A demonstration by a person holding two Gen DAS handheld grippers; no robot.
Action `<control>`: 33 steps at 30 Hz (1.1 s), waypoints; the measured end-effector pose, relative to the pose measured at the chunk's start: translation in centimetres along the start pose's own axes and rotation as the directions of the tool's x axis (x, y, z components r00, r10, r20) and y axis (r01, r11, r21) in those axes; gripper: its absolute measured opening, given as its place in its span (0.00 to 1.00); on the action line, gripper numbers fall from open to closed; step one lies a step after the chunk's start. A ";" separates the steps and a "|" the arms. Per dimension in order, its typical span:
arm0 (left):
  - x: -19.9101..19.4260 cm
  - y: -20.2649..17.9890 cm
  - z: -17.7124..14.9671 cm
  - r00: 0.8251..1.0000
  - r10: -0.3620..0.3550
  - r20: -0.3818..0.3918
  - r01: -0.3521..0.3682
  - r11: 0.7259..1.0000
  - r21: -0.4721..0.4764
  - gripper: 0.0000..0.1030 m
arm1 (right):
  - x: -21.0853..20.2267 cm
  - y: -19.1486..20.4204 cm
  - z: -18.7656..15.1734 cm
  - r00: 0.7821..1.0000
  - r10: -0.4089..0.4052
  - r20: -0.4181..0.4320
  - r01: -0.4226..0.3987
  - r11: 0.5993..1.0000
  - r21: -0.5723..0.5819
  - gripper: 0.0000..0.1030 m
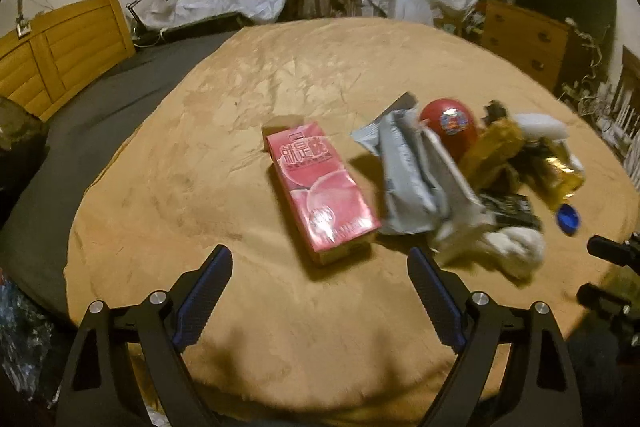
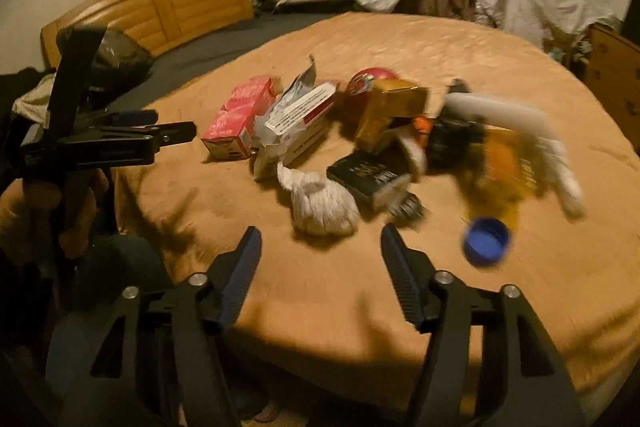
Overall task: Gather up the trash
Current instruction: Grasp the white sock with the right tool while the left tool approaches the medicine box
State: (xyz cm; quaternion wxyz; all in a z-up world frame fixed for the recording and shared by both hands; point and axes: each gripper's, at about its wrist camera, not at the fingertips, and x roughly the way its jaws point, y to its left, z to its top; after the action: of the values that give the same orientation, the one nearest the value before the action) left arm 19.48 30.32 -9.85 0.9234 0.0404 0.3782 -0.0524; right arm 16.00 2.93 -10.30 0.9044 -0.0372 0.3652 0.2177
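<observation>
Trash pile: pink carton (image 1: 320,191), wrappers (image 1: 416,179), blue cap (image 2: 486,241) lying mid-frame on blanket (image 1: 240,99); both tongs (image 1: 320,293) (image 2: 320,271) hovering wide, empty, likely readying pickup.

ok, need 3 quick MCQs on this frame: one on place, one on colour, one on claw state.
1. Where does the pink carton lie relative to the trash pile?
A. at its left edge
B. on top
C. at its right edge

2. What colour is the loose bottle cap?
A. red
B. blue
C. white

3. What state are the left claw and right claw in?
A. both open, empty
B. both shut
C. left holds the carton

Answers: 1 A, the pile spreads to the carton's right; 2 B, plainly blue in both views; 3 A, fingers spread, nothing between.
</observation>
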 end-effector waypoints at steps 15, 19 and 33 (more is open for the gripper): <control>5.7 -0.3 1.9 0.998 0.037 -0.055 -0.034 0.998 0.055 0.93 | 3.8 -1.3 0.1 0.998 0.012 -0.066 -0.009 0.999 0.043 0.35; 1.8 -2.2 3.0 0.992 -0.117 0.037 0.115 0.992 0.052 0.91 | 1.4 -2.8 -0.4 0.999 0.025 -0.026 -0.021 0.992 0.127 0.35; 9.9 -7.6 8.1 0.969 -0.219 -0.115 0.231 0.968 0.102 0.18 | -0.5 -5.7 -1.4 1.000 0.022 0.000 -0.021 0.973 0.229 0.35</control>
State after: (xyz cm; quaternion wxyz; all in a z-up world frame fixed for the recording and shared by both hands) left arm 31.18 21.23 -11.33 0.8868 0.0529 0.4239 -0.1765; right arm 17.15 -2.70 -11.55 0.8997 0.0711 0.3894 0.1838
